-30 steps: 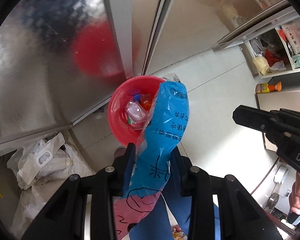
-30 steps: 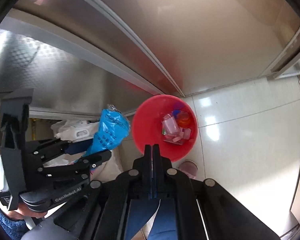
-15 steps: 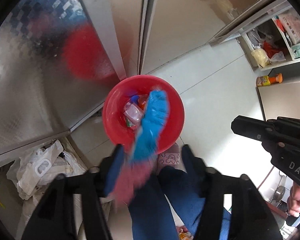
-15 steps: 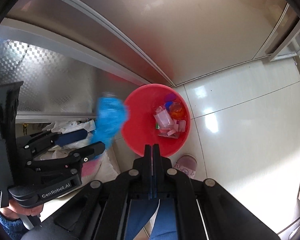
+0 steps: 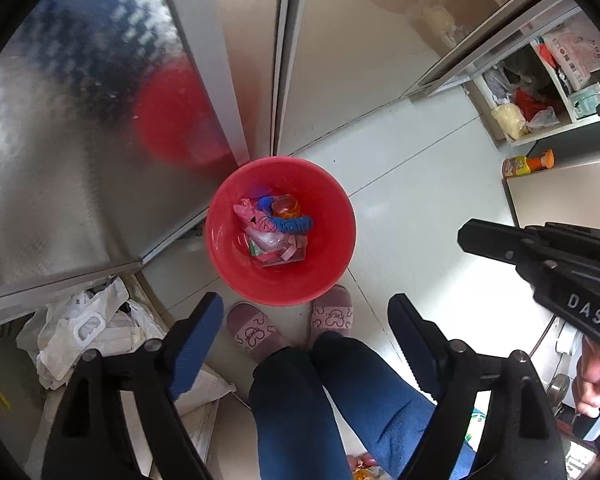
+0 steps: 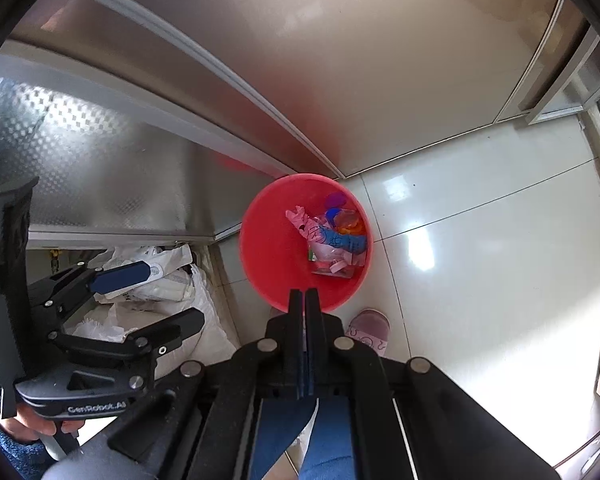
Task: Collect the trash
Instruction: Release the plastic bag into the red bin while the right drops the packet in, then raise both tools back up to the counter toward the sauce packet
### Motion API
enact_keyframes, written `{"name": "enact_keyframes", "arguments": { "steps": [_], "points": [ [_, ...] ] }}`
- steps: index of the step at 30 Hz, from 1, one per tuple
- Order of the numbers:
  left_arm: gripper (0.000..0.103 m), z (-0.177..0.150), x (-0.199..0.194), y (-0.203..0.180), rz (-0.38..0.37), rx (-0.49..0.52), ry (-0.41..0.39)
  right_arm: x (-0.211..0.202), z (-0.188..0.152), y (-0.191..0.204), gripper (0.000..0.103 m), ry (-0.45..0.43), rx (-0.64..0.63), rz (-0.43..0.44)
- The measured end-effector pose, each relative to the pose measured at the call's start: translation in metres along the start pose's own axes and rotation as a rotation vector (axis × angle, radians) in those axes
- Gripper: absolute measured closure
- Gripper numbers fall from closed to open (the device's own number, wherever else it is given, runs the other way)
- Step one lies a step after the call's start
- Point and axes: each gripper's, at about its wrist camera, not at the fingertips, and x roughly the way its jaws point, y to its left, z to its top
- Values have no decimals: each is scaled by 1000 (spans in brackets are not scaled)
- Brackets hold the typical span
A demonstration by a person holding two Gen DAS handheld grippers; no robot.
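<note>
A red bin [image 5: 332, 256] [image 6: 268, 248] stands on the white tiled floor against a metal cabinet. Inside it lies a blue and pink wrapper [image 5: 278, 222] [image 6: 332, 238] on top of other small trash, including an orange piece [image 5: 287, 207]. My left gripper [image 5: 306, 312] [image 6: 156, 296] hangs high above the bin, pointing straight down; its jaws are opening wide with nothing between them. My right gripper [image 6: 305, 294] is shut and empty, above the bin's near rim; in the left wrist view it [image 5: 466, 236] reaches in from the right.
The person's pink slippers [image 5: 256, 332] and blue trouser legs [image 5: 300, 408] stand just before the bin. White plastic bags [image 5: 84, 332] [image 6: 160, 276] lie under the cabinet to the left. An open shelf [image 5: 540, 96] with bags and a bottle [image 5: 526, 164] is at the right.
The left gripper's jaws spread apart and let go of the blue and pink wrapper, which fell into the red bin. The right gripper stayed shut and still.
</note>
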Motion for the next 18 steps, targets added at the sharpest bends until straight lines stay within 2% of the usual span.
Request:
{"name": "enact_keyframes", "arguments": {
  "steps": [7,11,12,14,15,18],
  "points": [
    [16,-14,-48,-2,28,-7,-43,-19,-9,16,102,-9,-24,-5],
    [1,-24,-96,-4,49,-26,-72,-62,-13,37,102,-26,-48,-14],
    [0,-27,-111,-4,44,-28,-84,-62,-13,37,102,-26,-48,-14],
    [0,-32,-142,-7,45,-21,-107,-102,-15,55,102,-52,-71,-12],
    [0,-34,-157,-8,41,-18,-118,-102,-15,55,102,-52,-71,-12],
    [0,-39,-203,-7,32,-23,-158,-144,-19,74,102,-77,-107,-17]
  ]
}}
